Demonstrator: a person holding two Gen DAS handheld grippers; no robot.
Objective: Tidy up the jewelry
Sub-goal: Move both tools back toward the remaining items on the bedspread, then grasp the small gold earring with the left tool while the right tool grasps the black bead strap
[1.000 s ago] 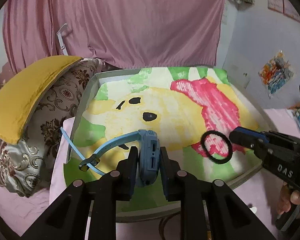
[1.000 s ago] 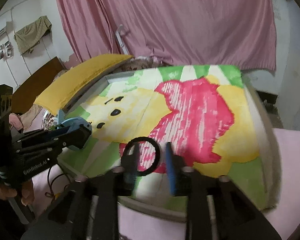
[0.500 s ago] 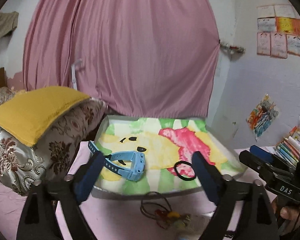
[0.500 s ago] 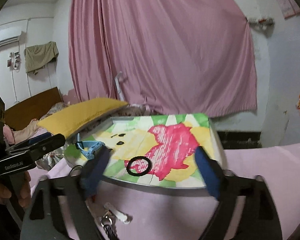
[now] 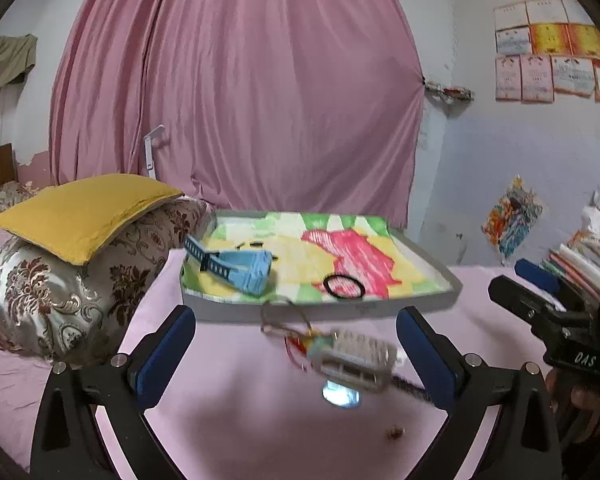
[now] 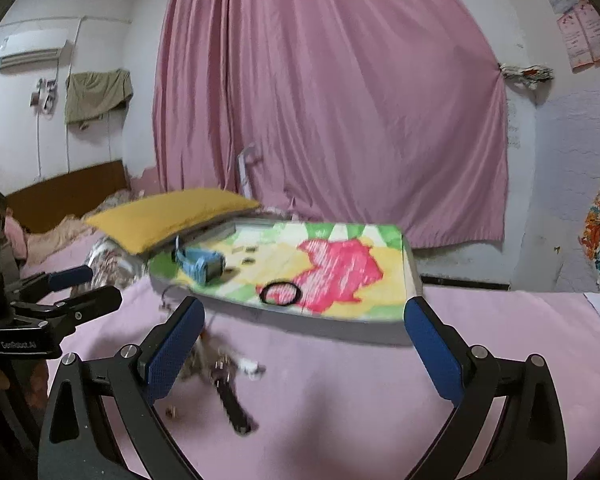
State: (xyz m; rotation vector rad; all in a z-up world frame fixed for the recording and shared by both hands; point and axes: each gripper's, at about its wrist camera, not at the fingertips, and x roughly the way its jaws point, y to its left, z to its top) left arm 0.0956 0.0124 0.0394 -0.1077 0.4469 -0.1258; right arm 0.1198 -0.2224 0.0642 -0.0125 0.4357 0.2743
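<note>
A blue watch (image 5: 240, 270) (image 6: 200, 265) lies on the left part of a shallow tray (image 5: 320, 305) (image 6: 340, 322) lined with a bright drawing. A black ring (image 5: 344, 286) (image 6: 281, 293) lies near the tray's front edge. My left gripper (image 5: 296, 332) hangs over the pink bed short of the tray, its jaws opening wide with nothing between them. My right gripper (image 6: 302, 316) is likewise back from the tray, its jaws opening and empty. Each gripper shows at the side of the other's view: right gripper (image 5: 514, 276), left gripper (image 6: 100, 286).
On the pink sheet before the tray lie a thin looped cord (image 5: 284, 320), a white ribbed clip (image 5: 354, 356), a small shiny disc (image 5: 341, 396) and a dark key-like bunch (image 6: 228, 384). A yellow cushion (image 5: 84, 208) on a patterned pillow (image 5: 60, 300) sits left; books (image 5: 576, 264) stack right.
Both grippers let go, the left of the blue watch and the right of the black ring, opened wide and drew back from the tray. Watch and ring now lie on the tray.
</note>
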